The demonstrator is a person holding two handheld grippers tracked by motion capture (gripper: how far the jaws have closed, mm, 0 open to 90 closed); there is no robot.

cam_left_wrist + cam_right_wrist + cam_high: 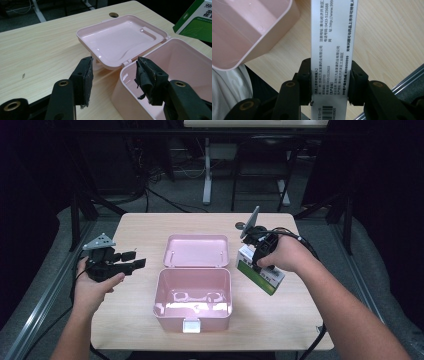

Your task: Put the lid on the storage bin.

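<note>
One green-and-white carton [261,269] hung clear of the table [140,225], just to the right of the open pink box [192,296] — tilted, its long axis slanting from the upper end nearest the box's lid [196,251] down toward the table's right front. The right gripper [260,254] had its pads clamped on the carton's narrow printed sides. Left of the box, the left gripper [131,260] pointed at it with jaws apart — nothing between them.

Your right hand [280,254] is covering part of the green-and-white carton [265,276], and the carton's upper and lower ends are running off the right gripper view.
</note>
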